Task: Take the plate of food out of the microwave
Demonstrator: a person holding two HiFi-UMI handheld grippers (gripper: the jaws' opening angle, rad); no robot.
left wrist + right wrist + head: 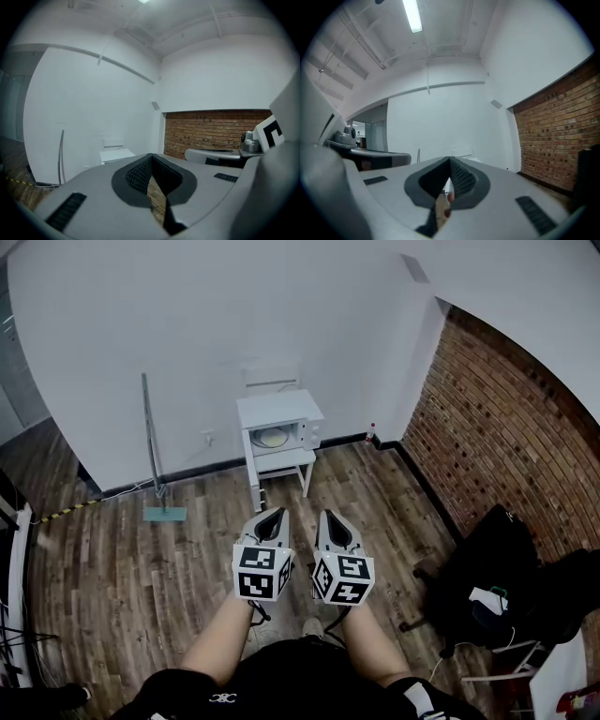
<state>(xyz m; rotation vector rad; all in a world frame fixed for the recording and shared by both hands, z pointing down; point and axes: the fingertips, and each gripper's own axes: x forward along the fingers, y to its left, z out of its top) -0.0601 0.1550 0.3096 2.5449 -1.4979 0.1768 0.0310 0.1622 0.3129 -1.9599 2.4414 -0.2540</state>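
left tongs (273, 513) and right tongs (333, 516) both closed tight, empty, side by side above wood floor (131, 568). plate of food (272, 437) sits inside microwave (279, 412) on white table (286, 461), well apart from the tongs.

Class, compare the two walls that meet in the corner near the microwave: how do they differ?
The white wall is smooth and plain; the brick wall is red-brown with visible courses. The microwave stands by the white wall, not the brick wall. Both rise from the same wooden floor.
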